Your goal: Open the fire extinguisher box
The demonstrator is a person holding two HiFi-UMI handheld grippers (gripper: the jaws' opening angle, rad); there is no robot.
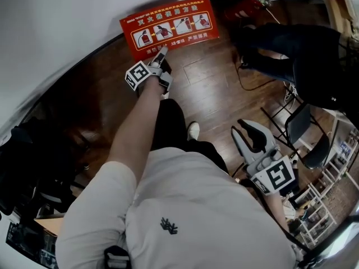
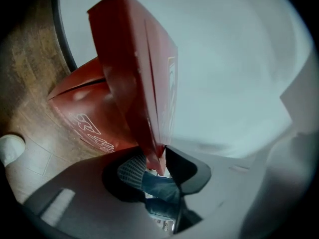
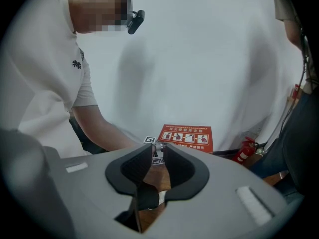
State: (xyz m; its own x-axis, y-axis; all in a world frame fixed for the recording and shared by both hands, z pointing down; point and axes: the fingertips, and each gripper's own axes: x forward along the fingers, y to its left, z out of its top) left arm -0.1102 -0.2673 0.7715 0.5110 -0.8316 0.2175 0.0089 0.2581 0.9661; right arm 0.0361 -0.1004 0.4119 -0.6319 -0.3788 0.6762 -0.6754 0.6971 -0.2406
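The red fire extinguisher box stands on the wood floor against a white wall. Its lid (image 1: 179, 15), printed with white instruction pictures, is tipped up; the left gripper view shows the lid (image 2: 134, 68) edge-on above the box body (image 2: 84, 113). My left gripper (image 1: 162, 52) reaches forward and is shut on the lid's lower edge, and that edge sits between the pads (image 2: 130, 167). My right gripper (image 1: 251, 129) hangs low at my right side, away from the box. Its jaws stand a little apart with nothing between them, and it looks toward the lid (image 3: 187, 137).
A red fire extinguisher (image 1: 244, 7) stands to the right of the box, by the wall. A second person in dark clothes (image 1: 297, 55) crouches at the right. Folding chairs (image 1: 308, 133) and a wire rack fill the lower right. My own white shoe (image 1: 193, 130) is on the floor.
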